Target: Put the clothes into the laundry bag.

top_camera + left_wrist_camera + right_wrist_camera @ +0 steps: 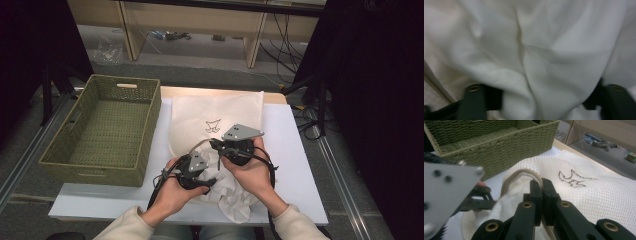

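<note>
Right gripper (541,192): jaws are seen pressed together on the beige-trimmed rim (524,173) of a white mesh bag (599,195), which is held pinched there. Left gripper (541,105): jaws are spread wide, with a bunched fold of white cloth (536,62) lying between them; whether the cloth is gripped cannot be told. From above, the bag (200,120) is seen lying on the white table (295,150), beside a green woven basket (107,130).

basket (105,131) left of bag (216,120), on table (295,150)
</note>
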`<state>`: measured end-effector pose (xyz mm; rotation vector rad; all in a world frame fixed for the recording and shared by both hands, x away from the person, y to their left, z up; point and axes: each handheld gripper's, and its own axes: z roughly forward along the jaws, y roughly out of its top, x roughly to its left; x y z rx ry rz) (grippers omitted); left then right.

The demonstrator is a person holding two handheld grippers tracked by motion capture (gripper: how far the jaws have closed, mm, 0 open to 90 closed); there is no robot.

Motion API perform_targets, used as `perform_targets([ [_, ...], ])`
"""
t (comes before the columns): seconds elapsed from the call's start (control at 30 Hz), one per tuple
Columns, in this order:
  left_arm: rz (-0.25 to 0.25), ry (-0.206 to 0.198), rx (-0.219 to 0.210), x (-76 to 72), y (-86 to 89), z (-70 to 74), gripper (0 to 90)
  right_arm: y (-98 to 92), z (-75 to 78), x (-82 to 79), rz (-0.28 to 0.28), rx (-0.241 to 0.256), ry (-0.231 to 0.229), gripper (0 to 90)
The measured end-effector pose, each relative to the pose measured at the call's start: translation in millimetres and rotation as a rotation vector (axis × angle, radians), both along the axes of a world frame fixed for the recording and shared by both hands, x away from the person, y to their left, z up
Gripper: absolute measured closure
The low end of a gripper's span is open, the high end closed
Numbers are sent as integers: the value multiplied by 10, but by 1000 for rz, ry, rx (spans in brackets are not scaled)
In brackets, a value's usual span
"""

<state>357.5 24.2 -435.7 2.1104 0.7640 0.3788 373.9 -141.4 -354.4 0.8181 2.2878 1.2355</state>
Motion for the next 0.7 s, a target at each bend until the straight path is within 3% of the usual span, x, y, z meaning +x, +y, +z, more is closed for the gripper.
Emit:
perform_targets([
  [0.1,22,8,-55,69,13,39,671,3,6,-10,11,7,12,894],
  [0.17,32,14,-90,80,30,94,730,10,27,-32,7,13,10,895],
  [0.3,60,-11,-199,108,80,231,764,1,84,-63,18,25,3,895],
  [0.4,89,-47,-230,134,131,333,768,0,122,-88,11,38,-6,894],
  [0.5,117,-80,-221,210,158,325,765,19,144,-108,27,45,-15,895],
  [0.57,145,-72,-196,290,157,239,761,40,130,-109,24,44,-14,894],
  [0.63,153,-76,-149,374,145,120,754,56,79,-86,38,26,1,894],
  [0.67,165,-73,-146,395,120,55,750,65,43,-71,25,28,9,894],
  [0.7,142,-74,-92,414,129,17,743,62,16,-54,24,22,28,894],
])
